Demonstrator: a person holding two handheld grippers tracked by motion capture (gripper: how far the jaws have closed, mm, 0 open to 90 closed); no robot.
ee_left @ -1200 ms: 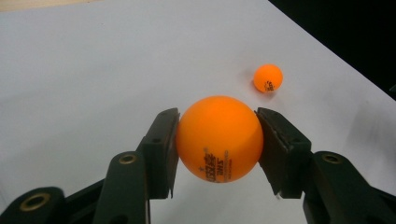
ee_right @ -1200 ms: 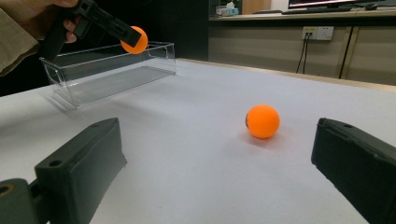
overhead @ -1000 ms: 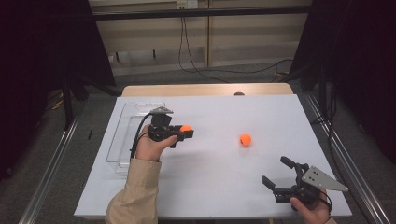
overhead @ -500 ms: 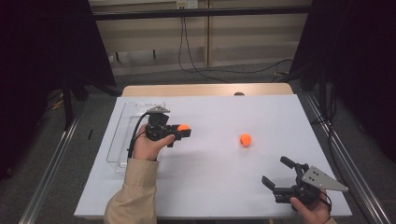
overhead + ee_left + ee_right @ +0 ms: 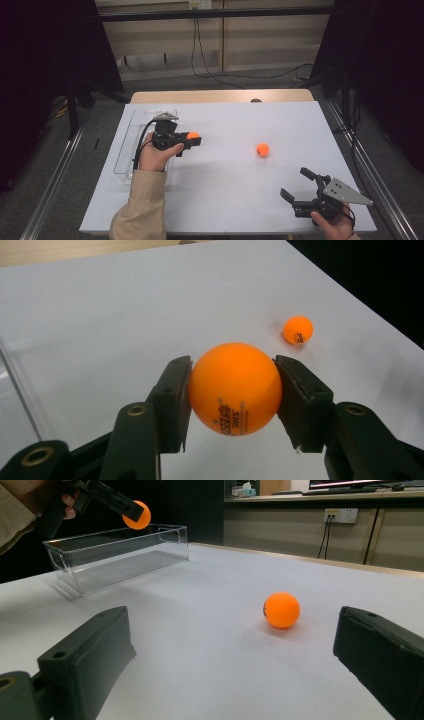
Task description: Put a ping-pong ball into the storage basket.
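Left gripper view: orange ball (image 5: 235, 389) clamped between left gripper (image 5: 233, 400) fingers, held above the bench (image 5: 225, 200) beside the clear bin (image 5: 125, 160)

Smooth round shell, thin contact only: could squirt out or bounce past the bin if released high. Second ball (image 5: 262, 149) loose mid-bench; right gripper (image 5: 298, 189) fingers spread wide, holding nothing

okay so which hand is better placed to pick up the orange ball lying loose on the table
Right. The right tool is open and empty, with the loose ball ahead between its jaws. The left tool already grips another ball near the clear tray.
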